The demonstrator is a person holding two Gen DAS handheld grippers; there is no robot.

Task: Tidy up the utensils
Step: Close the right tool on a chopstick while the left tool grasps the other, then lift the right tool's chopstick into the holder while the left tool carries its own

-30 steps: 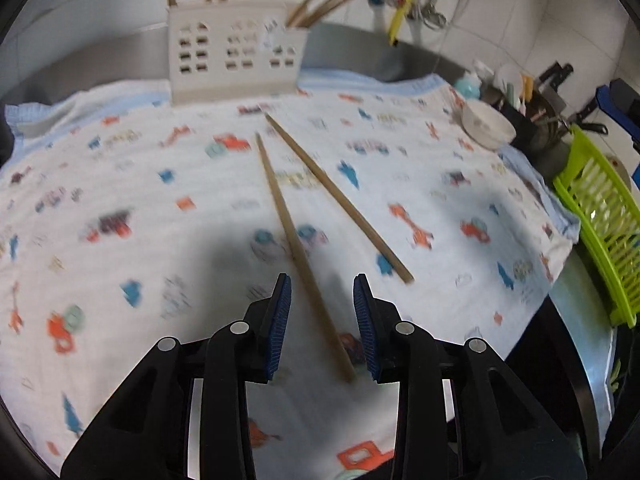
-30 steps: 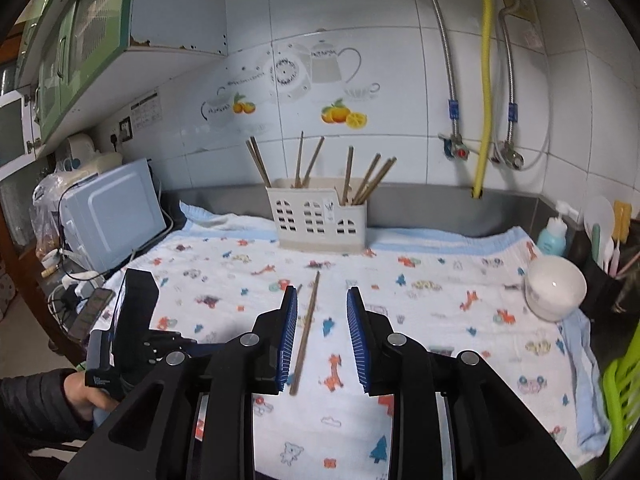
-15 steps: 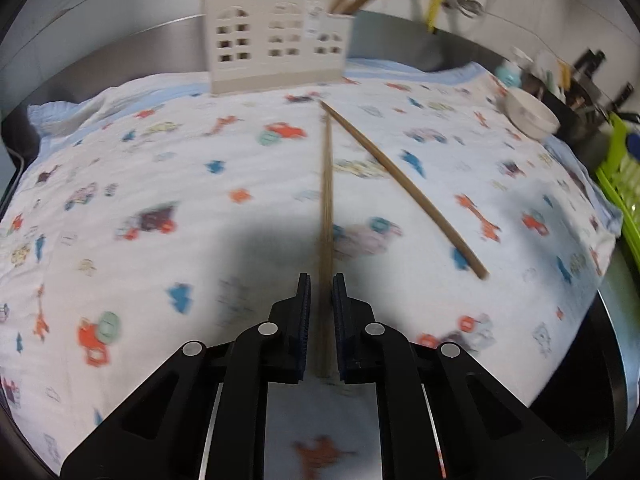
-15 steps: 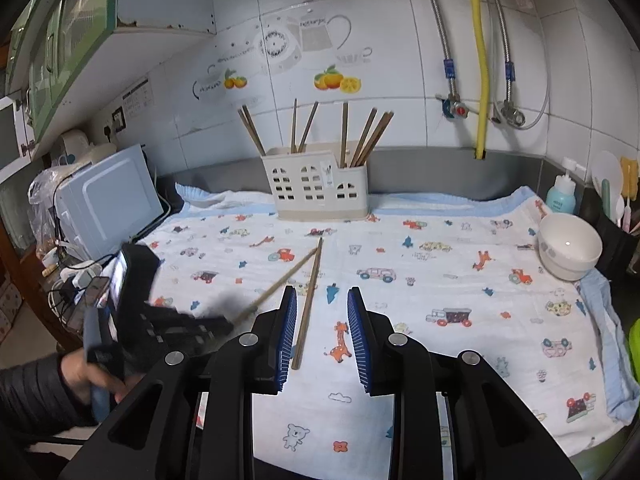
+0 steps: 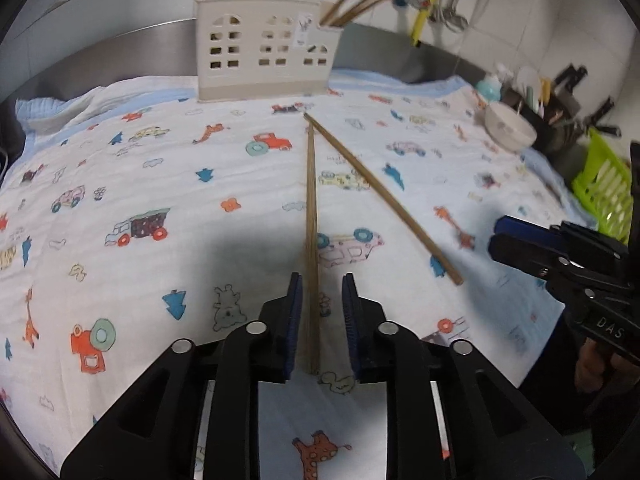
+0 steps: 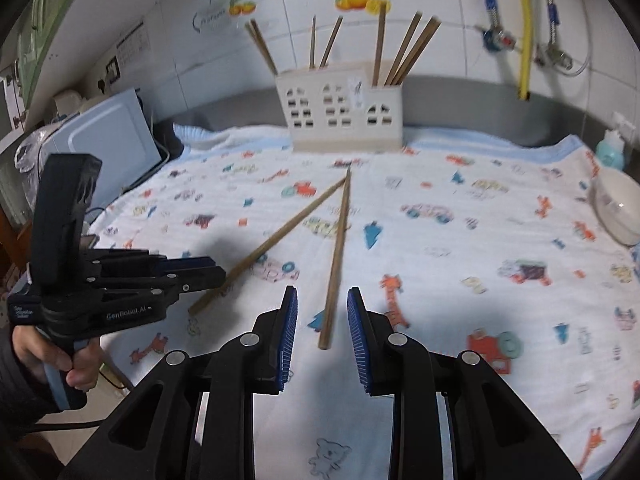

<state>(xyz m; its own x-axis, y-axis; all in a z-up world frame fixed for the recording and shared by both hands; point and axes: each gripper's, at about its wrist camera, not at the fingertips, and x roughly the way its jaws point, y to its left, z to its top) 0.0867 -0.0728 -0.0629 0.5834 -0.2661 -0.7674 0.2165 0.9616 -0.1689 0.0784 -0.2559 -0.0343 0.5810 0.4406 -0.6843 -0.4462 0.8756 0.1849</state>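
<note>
Two wooden chopsticks lie on the patterned cloth (image 5: 160, 184), their far tips meeting in a V. My left gripper (image 5: 319, 292) is open, its jaws on either side of the near end of one chopstick (image 5: 311, 220), the left pad against it. The other chopstick (image 5: 384, 200) lies to its right. In the right wrist view my right gripper (image 6: 322, 304) is open around the near end of that chopstick (image 6: 338, 256). The left gripper (image 6: 216, 274) shows there at the first chopstick (image 6: 280, 236). A white holder (image 6: 340, 108) with several chopsticks stands at the back.
A white bowl (image 5: 510, 130) sits at the cloth's right edge, with a bottle (image 6: 610, 150) and a utensil rack (image 5: 552, 108) behind it. A green basket (image 5: 604, 188) is at far right. A microwave (image 6: 104, 140) stands at left. Pipes (image 6: 524, 28) run down the tiled wall.
My left gripper closed on its chopstick half a second ago, and its jaws have now parted again. My right gripper moved forward and down over the other chopstick.
</note>
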